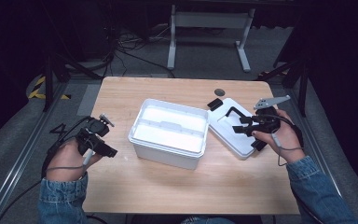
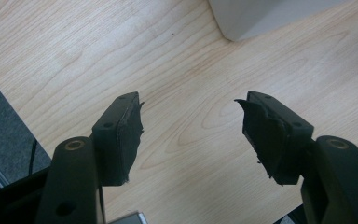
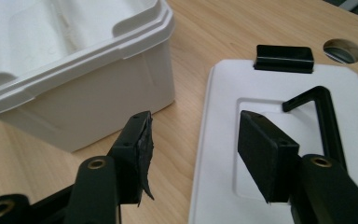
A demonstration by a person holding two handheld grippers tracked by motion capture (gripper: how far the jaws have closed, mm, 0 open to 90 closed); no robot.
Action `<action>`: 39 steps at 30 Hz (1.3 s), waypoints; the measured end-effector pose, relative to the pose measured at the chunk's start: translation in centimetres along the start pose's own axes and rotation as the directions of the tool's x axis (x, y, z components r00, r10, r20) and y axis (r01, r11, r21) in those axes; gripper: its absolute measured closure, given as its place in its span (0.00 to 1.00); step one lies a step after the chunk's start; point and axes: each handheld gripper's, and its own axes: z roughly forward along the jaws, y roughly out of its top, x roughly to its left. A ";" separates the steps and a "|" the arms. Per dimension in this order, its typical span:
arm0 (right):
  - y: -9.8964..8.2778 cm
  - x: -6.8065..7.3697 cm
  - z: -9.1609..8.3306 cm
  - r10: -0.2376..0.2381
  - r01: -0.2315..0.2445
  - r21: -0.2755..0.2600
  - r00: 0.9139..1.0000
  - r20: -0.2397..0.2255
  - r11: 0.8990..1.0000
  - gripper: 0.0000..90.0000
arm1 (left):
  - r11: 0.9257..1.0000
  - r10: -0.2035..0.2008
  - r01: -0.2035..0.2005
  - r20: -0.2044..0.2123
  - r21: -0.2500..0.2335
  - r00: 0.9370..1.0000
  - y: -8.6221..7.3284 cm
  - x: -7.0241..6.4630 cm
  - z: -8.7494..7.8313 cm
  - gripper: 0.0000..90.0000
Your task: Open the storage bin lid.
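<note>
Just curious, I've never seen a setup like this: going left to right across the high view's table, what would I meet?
Left tongs → open white box → white lid → right tongs, hovering open over the lid.

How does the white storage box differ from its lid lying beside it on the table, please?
The white box is deep, stands open in mid-table and is all white; the lid is flat, lies to its right and carries a black handle and a black latch. Both are white plastic with rounded corners.
</note>
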 end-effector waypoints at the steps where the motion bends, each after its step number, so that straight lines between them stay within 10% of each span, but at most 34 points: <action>1: -0.3 0.3 -0.1 -0.003 0.003 -0.002 1.000 -0.007 1.000 0.51 | 1.000 0.014 -0.014 -0.010 0.003 1.000 0.1 0.0 0.0 0.42; 39: -6.2 7.1 2.7 -0.054 0.060 0.069 0.995 -0.082 0.996 0.54 | 1.000 0.020 -0.020 0.011 0.008 1.000 0.6 -0.1 0.1 0.42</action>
